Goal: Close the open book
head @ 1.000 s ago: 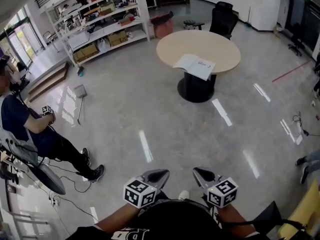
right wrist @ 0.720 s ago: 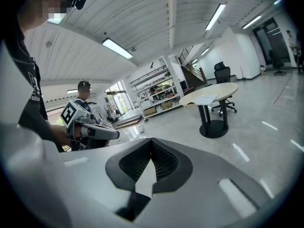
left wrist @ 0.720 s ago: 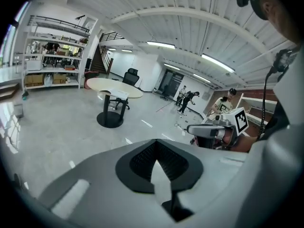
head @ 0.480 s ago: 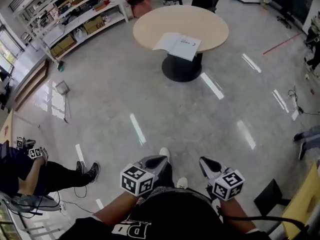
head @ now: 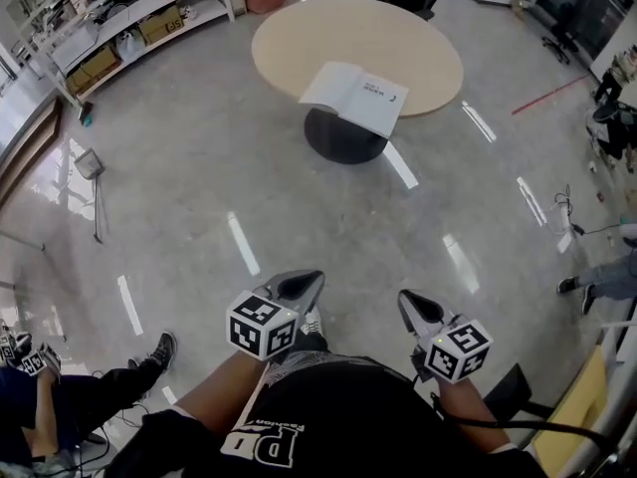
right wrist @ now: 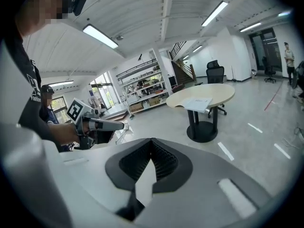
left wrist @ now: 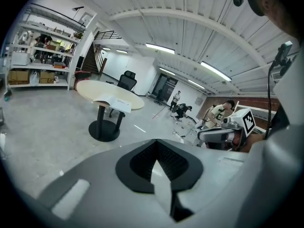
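Nothing's really done yet, I'd say. The one white open book (head: 354,98) lies spread flat near the edge of the single round beige counter (head: 338,28), well apart from the person across the shiny grey floor (head: 199,187). Two grippers in total: the left gripper (head: 303,283) and right gripper (head: 408,303) both have jaws pressed together, nothing in them. Left to do: reach the counter, then flip one half shut.
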